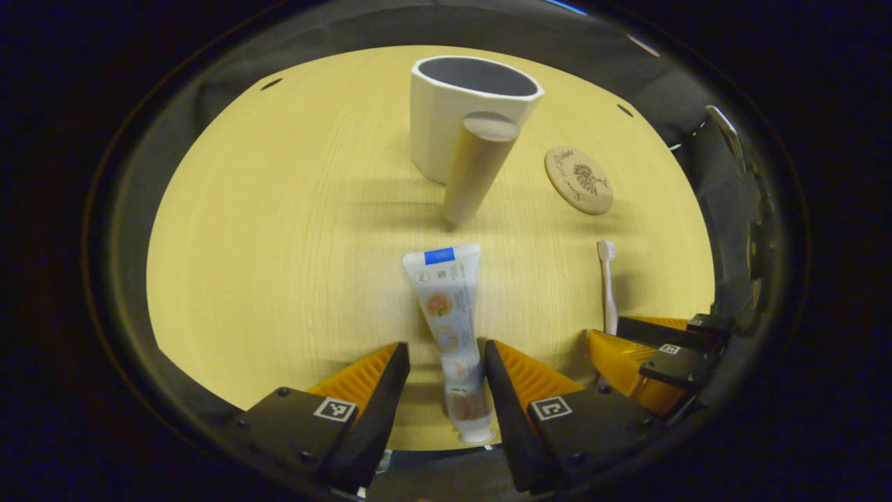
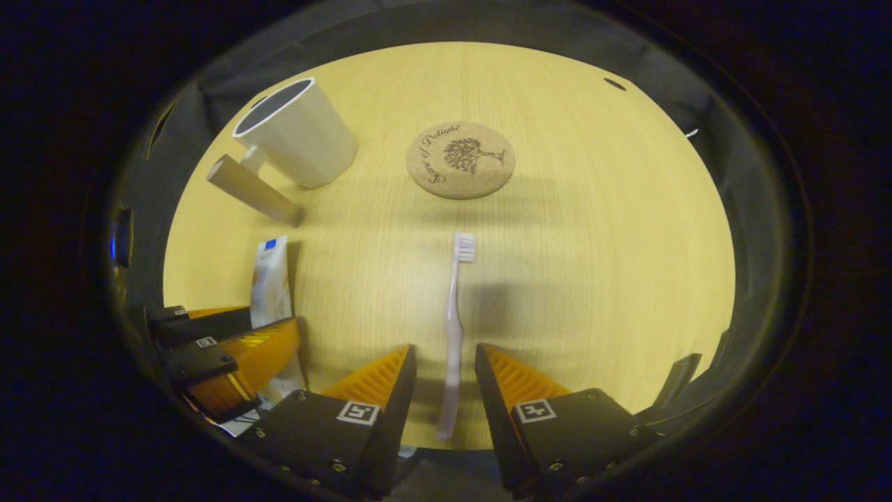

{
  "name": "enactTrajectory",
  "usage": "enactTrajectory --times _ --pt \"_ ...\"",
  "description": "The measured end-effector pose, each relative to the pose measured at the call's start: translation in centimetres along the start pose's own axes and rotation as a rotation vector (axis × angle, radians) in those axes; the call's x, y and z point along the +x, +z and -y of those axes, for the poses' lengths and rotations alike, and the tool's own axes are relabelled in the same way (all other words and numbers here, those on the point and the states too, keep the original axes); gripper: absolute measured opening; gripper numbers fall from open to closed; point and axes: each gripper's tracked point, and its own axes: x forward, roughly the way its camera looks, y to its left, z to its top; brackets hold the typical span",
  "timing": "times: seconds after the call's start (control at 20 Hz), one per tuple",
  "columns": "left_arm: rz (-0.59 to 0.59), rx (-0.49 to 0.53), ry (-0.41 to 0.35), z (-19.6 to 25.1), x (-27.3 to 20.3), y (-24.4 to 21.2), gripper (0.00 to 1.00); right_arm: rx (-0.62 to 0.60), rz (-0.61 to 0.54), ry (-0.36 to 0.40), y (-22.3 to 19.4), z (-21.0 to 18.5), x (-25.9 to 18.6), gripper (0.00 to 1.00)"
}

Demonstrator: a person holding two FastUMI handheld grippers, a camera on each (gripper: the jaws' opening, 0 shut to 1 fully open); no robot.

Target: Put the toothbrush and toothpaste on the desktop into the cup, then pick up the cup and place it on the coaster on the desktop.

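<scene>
In the left gripper view a white toothpaste tube (image 1: 449,314) lies flat on the wooden desktop (image 1: 279,244), its cap end between the fingers of my left gripper (image 1: 446,362), which is open and straddles it. Farther off stands the white cup (image 1: 474,104) with its tan cylindrical handle (image 1: 481,171) towards me. The round cork coaster (image 1: 578,179) lies to its right. In the right gripper view a pale toothbrush (image 2: 454,314) lies bristles away from me, its handle between the fingers of my open right gripper (image 2: 446,359), with a gap on each side.
The other gripper (image 1: 655,355) shows low right in the left gripper view, beside the toothbrush (image 1: 608,286). The right gripper view has the cup (image 2: 300,132), the coaster (image 2: 460,160), the toothpaste tube (image 2: 270,279) and the left gripper (image 2: 230,348) at its left. Black cloth rings the desktop (image 2: 613,244).
</scene>
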Motion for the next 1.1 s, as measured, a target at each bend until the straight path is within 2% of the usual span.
enactTrajectory --times 0.05,0.1,0.15,0.2,0.25,0.35,0.4,0.45,0.5,0.65,0.7,0.75,0.9,1.1 --pt "0.004 0.007 0.005 0.0 0.0 0.0 0.75 0.016 0.013 -0.022 0.0 0.4 -0.1 0.54" --pt "0.005 0.005 0.003 0.0 0.2 0.0 0.72 0.021 -0.012 -0.001 -0.3 0.1 -0.1 0.37" --pt "0.009 0.006 0.011 0.0 0.3 0.1 0.63 0.016 -0.003 0.008 -0.3 0.0 0.0 0.19" --pt "0.010 0.005 0.015 -0.2 0.4 0.1 0.60 0.004 -0.006 0.008 -0.4 0.0 0.1 0.20" --pt "0.012 0.005 0.012 -0.2 0.4 0.2 0.49 -0.011 -0.010 0.009 -0.5 0.1 0.0 0.25" --pt "0.011 0.015 0.008 -0.2 0.4 0.2 0.51 -0.027 0.014 -0.007 -0.4 0.5 -0.9 0.26" --pt "0.016 0.006 0.012 -0.3 0.4 0.1 0.51 -0.022 0.003 -0.005 -0.6 0.1 0.7 0.20" --pt "0.018 0.007 0.014 -0.3 0.3 0.3 0.36 -0.027 0.011 0.006 -0.5 0.1 0.3 0.09" --pt "0.016 0.017 0.013 -0.3 0.1 0.1 0.32 -0.031 0.009 0.005 -0.6 0.1 0.0 0.09" --pt "0.035 0.041 -0.003 -0.2 0.0 0.1 0.31 -0.020 0.049 0.002 -0.1 0.2 0.7 0.09" --pt "0.057 0.042 -0.006 -0.1 0.1 0.3 0.31 -0.034 0.044 0.005 -0.4 0.2 -0.1 0.06" --pt "0.058 0.047 -0.019 0.2 0.2 0.2 0.22 -0.035 0.055 0.004 -0.2 0.2 0.0 0.05" --pt "0.099 0.053 -0.037 0.3 0.0 0.4 0.23 -0.063 0.084 0.000 -0.2 0.3 0.0 0.05" --pt "0.155 0.026 -0.061 0.1 -0.4 1.0 0.22 -0.041 0.131 0.010 0.3 0.3 -0.3 0.05"
